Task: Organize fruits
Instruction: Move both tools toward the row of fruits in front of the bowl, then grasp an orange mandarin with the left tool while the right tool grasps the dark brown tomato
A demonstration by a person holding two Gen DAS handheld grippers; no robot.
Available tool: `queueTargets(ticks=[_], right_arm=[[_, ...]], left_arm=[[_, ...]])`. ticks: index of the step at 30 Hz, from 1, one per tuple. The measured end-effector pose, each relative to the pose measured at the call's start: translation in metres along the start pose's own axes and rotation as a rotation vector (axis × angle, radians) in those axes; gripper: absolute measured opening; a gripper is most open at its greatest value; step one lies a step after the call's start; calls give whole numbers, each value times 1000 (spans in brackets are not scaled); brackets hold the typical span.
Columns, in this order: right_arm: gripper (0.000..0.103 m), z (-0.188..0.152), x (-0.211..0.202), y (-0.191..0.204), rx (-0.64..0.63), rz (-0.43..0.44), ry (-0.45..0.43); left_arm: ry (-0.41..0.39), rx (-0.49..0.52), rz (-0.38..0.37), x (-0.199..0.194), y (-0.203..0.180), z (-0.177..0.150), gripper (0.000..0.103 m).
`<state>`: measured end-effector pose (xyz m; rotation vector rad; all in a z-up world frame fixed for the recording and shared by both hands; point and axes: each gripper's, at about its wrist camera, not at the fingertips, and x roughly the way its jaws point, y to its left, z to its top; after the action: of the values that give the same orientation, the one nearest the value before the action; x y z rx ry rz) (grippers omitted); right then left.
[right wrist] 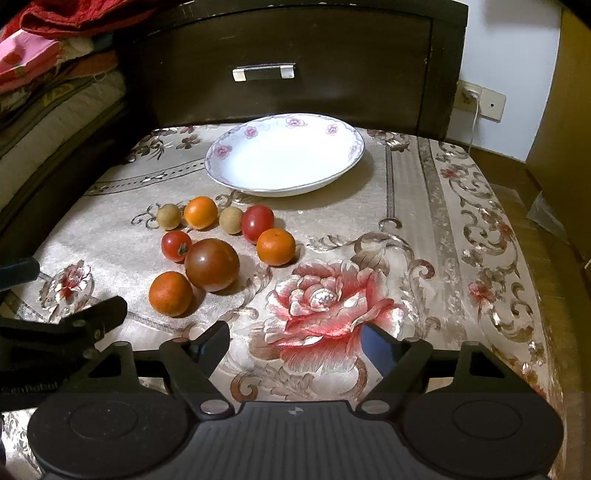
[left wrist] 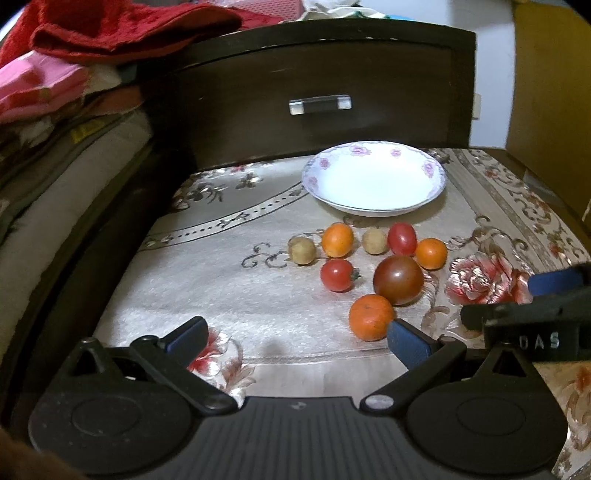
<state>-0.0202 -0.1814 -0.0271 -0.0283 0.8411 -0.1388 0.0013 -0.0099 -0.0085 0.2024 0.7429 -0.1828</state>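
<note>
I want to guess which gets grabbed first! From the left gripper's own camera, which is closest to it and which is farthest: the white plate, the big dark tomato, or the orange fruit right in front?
1. Orange fruit, right beside the left gripper.
2. Big dark tomato, just behind it.
3. White plate, at the back by the drawer.

A small table with a flowery cloth, next to a dark wood cabinet.

The table cloth (right wrist: pixel 406 221) is cream with a big pink and red rose and curly brown swirls. Behind it stands a dark brown drawer front (right wrist: pixel 295 48) with a shiny silver handle (right wrist: pixel 264 72). On the left is a pile of folded blankets (left wrist: pixel 55 110), with a red towel (left wrist: pixel 122 29) on top. On the right is a pale wall (right wrist: pixel 506 55) with a wall socket (right wrist: pixel 480 99) and a white cord. The floor (right wrist: pixel 517 177) looks brown. Light shines from above.
</note>
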Motion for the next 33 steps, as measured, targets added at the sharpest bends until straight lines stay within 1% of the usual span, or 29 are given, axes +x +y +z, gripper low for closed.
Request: queueTargets(ticks=[2,7,10,12,14,16,17,19,21,22,24,25,27,28,30,33], right_arm=[[75,1,0,-3,5,-2,0],[74,1,4,-11,21,-8,12],[72,2,6,-14,29,-7,20],[69,4,8,-16,27,-10,23],[69,6,10,-17,25,-19,21],[69,8,10,-20,28,-17,20],[69,9,11,-21,31,-20,20],[69,11,12,-24,35,-23,19],[69,11,13,-26,42,-11,25],[69,11,13,-26,42,-6,27],[69,11,14,-24,36,6,31],[69,11,14,-22,32,13,32],[68,13,13,-19,20,40,29],[67,13,13,-17,14,54,26],[62,15,13,-12,-3,82,19],[61,18,15,-3,-28,119,19]], left_arm=[[-5,15,-17,3,-3,1,103],[5,-3,-61,16,-4,5,103],[18,-12,-90,23,-6,7,99],[19,-7,-94,27,-9,8,95],[29,5,-93,31,-11,8,93],[43,-1,-113,35,-11,8,82],[54,-9,-132,38,-11,8,75],[70,-28,-163,43,-10,7,71],[72,-27,-168,45,-12,8,62],[74,-19,-172,46,-14,8,59],[85,-11,-194,49,-17,8,45],[94,-10,-210,50,-17,8,42],[100,-13,-221,49,-16,7,40],[100,-15,-216,49,-14,7,40],[97,-26,-205,46,-8,7,40],[94,-47,-191,44,2,6,40]])
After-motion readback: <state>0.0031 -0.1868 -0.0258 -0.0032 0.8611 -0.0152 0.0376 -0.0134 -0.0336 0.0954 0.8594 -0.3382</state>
